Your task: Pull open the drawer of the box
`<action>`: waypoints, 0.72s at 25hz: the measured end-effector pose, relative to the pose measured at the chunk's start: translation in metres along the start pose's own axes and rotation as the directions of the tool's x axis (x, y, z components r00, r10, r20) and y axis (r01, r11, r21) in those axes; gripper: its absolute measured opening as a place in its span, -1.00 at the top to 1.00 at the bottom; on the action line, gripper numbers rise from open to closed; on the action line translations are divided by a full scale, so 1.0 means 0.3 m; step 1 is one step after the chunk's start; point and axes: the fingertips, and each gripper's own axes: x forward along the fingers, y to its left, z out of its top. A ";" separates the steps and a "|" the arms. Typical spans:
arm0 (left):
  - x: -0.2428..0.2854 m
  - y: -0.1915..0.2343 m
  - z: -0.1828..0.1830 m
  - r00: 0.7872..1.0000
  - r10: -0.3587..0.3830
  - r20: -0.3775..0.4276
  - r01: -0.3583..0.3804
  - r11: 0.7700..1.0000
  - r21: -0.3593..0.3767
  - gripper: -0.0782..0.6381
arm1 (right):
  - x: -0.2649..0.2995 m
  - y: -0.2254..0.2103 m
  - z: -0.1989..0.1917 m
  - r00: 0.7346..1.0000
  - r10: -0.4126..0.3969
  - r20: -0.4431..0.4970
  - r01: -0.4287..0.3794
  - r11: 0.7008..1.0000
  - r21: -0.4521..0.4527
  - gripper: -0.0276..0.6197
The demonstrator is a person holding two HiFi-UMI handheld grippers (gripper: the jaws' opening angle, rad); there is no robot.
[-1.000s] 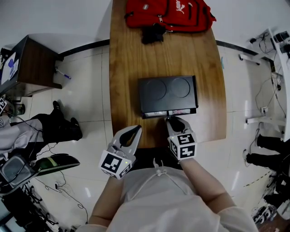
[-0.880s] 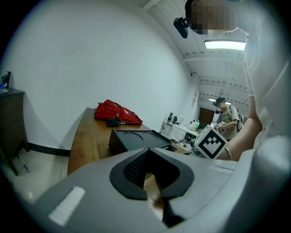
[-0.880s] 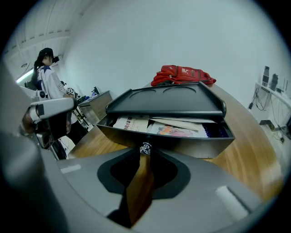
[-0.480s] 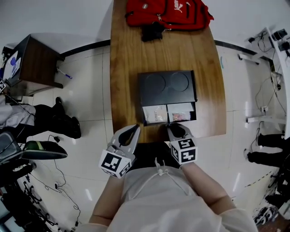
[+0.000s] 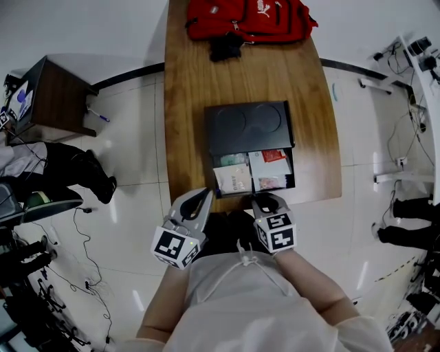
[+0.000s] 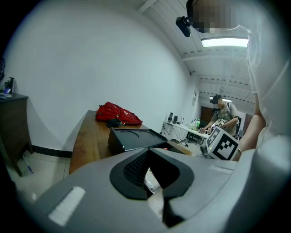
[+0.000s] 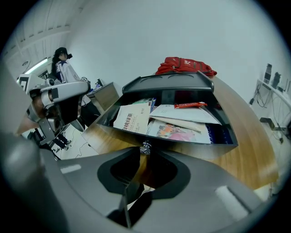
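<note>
A black box point(image 5: 249, 127) lies on the wooden table point(image 5: 185, 103). Its drawer point(image 5: 289, 172) stands pulled out toward me, and papers and booklets point(image 5: 234, 177) lie in it. In the right gripper view the drawer's front wall point(image 7: 182, 143) carries a small metal knob point(image 7: 145, 148). My right gripper point(image 5: 265, 199) point(image 7: 144, 152) is shut on that knob at the table's near edge. My left gripper point(image 5: 206, 197) point(image 6: 157, 193) hovers left of it, off the table edge, shut and holding nothing.
A red backpack point(image 5: 246, 19) and a black item point(image 5: 223, 47) lie at the table's far end. A dark side cabinet point(image 5: 48, 96) stands on the left, with a seated person's legs point(image 5: 69, 172) and floor cables point(image 5: 82, 227) nearby. More cables and stands point(image 5: 405, 137) are on the right.
The drawer has slid out from nearly closed to wide open, showing the papers. My right gripper drew back toward my body with the knob. The left gripper stayed put.
</note>
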 end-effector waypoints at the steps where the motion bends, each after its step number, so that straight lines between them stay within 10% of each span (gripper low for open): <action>1: 0.001 -0.006 -0.001 1.000 -0.002 0.001 0.002 1.000 -0.001 0.79 | -0.005 0.002 -0.006 1.000 -0.001 0.000 0.001 1.000 -0.001 0.69; 14: -0.028 -0.039 0.023 0.999 0.011 0.047 -0.011 1.000 0.005 0.79 | -0.097 0.034 -0.002 0.998 0.046 0.034 -0.048 0.997 0.054 0.51; 18: 0.000 -0.047 0.105 0.997 0.009 0.082 -0.012 0.999 0.036 0.79 | -0.195 0.008 0.159 0.986 0.058 0.160 -0.063 0.998 0.026 0.76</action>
